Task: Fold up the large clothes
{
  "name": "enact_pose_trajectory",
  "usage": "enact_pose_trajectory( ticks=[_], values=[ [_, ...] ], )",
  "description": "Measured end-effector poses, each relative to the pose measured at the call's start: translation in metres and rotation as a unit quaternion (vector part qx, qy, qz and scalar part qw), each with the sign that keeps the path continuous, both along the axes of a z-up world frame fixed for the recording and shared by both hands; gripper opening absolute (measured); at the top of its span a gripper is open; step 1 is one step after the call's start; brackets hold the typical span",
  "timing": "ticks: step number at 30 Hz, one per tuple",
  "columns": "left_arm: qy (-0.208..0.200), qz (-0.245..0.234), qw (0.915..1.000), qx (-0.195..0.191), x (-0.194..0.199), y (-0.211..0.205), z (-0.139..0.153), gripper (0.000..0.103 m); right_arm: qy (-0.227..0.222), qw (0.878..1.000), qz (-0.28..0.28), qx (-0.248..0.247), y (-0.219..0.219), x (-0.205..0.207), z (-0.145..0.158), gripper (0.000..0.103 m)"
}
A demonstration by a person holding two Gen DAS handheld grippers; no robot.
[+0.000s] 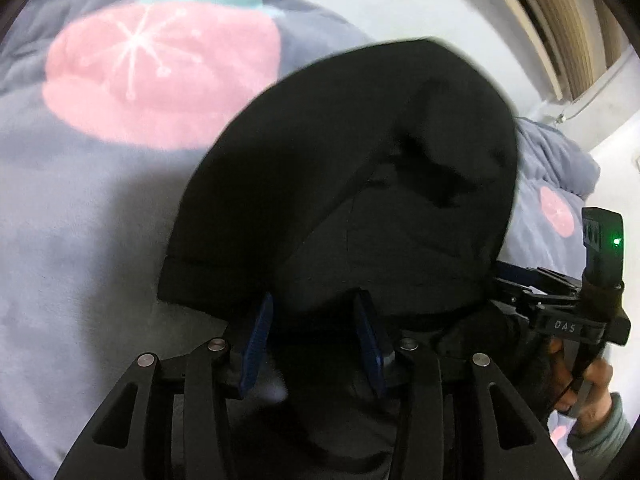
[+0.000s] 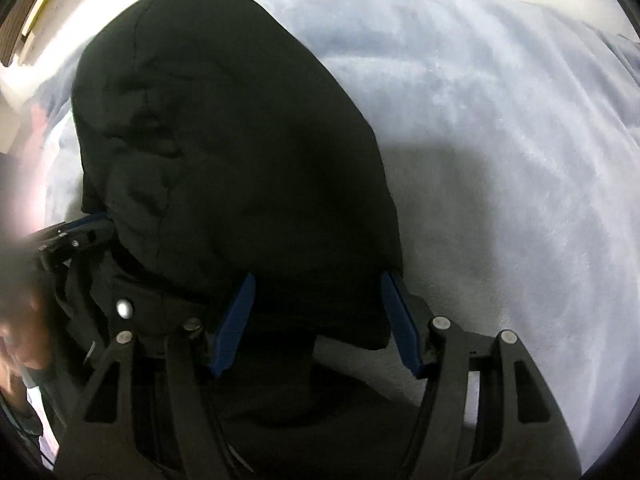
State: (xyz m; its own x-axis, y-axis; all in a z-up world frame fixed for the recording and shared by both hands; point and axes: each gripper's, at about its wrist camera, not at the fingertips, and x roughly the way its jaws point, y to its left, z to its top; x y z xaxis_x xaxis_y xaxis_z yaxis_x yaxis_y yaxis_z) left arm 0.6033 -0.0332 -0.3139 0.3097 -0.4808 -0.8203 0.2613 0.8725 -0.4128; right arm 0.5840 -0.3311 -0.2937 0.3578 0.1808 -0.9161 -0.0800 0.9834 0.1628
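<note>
Here a grey-blue blanket (image 1: 80, 208) with pink round motifs is spread as the carrying surface, and a black padded jacket (image 1: 360, 184) is lying on its middle part, the hood pointing away. The left gripper (image 1: 312, 340) is held half wide around thick black fabric; the right gripper (image 2: 320, 316) is the same. Whether the blue pads really press cannot be told. Probably, if the bulky cloth is only loosely caught, it could slip out and the fold would be spoiled.
</note>
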Motion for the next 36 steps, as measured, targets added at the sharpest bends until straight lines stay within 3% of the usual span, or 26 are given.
enact_pose_trajectory(
  ticks=[5, 8, 11, 17, 19, 21, 22, 23, 24, 25, 26, 28, 36],
  values=[
    [-0.089, 0.001, 0.9946, -0.052, -0.016, 0.025, 0.055, 0.044, -0.057, 0.997, 0.005, 0.056, -0.024, -0.007, 0.049, 0.064],
    [-0.114, 0.079, 0.9891, -0.048, -0.003, 0.053, 0.07, 0.066, -0.08, 0.995, -0.014, 0.053, -0.038, 0.003, 0.062, 0.074],
    [-0.078, 0.122, 0.9884, -0.046, 0.02, 0.07, 0.053, 0.069, -0.061, 0.996, -0.027, 0.062, -0.05, 0.022, 0.049, 0.075],
    [0.039, 0.079, 0.9924, -0.086, 0.041, 0.046, -0.01, 0.069, 0.016, 0.992, -0.019, 0.122, -0.047, 0.052, 0.0, 0.074],
    [0.033, 0.079, 0.994, -0.068, 0.038, 0.034, -0.02, 0.069, 0.029, 0.991, 0.0, 0.131, -0.027, 0.054, -0.015, 0.074],
    [0.02, 0.078, 0.996, -0.038, 0.034, 0.022, -0.026, 0.069, 0.028, 0.994, 0.01, 0.103, -0.012, 0.053, -0.022, 0.073],
    [0.012, 0.079, 0.9964, -0.03, 0.031, 0.019, -0.025, 0.063, 0.017, 0.996, 0.015, 0.087, -0.006, 0.05, -0.02, 0.068],
    [0.001, 0.079, 0.9966, -0.024, 0.026, 0.017, -0.022, 0.054, 0.011, 0.996, 0.017, 0.088, -0.002, 0.047, -0.017, 0.056],
    [-0.005, 0.075, 0.9968, -0.027, 0.025, 0.014, -0.018, 0.028, 0.008, 0.996, 0.018, 0.089, 0.0, 0.045, -0.015, 0.048],
    [-0.014, 0.072, 0.997, -0.025, 0.022, 0.014, -0.012, 0.018, 0.001, 0.996, 0.021, 0.084, 0.004, 0.041, -0.009, 0.034],
    [-0.028, 0.067, 0.9972, -0.019, 0.017, 0.013, -0.004, 0.016, -0.013, 0.997, 0.028, 0.069, 0.009, 0.035, 0.001, 0.025],
    [-0.063, 0.05, 0.9967, -0.01, 0.001, 0.01, 0.018, 0.014, -0.037, 0.997, 0.042, 0.046, 0.015, 0.021, 0.019, 0.018],
    [-0.172, 0.04, 0.9836, -0.04, -0.118, 0.048, 0.119, 0.014, -0.148, 0.984, 0.099, 0.004, 0.034, -0.106, 0.117, 0.013]
  ],
)
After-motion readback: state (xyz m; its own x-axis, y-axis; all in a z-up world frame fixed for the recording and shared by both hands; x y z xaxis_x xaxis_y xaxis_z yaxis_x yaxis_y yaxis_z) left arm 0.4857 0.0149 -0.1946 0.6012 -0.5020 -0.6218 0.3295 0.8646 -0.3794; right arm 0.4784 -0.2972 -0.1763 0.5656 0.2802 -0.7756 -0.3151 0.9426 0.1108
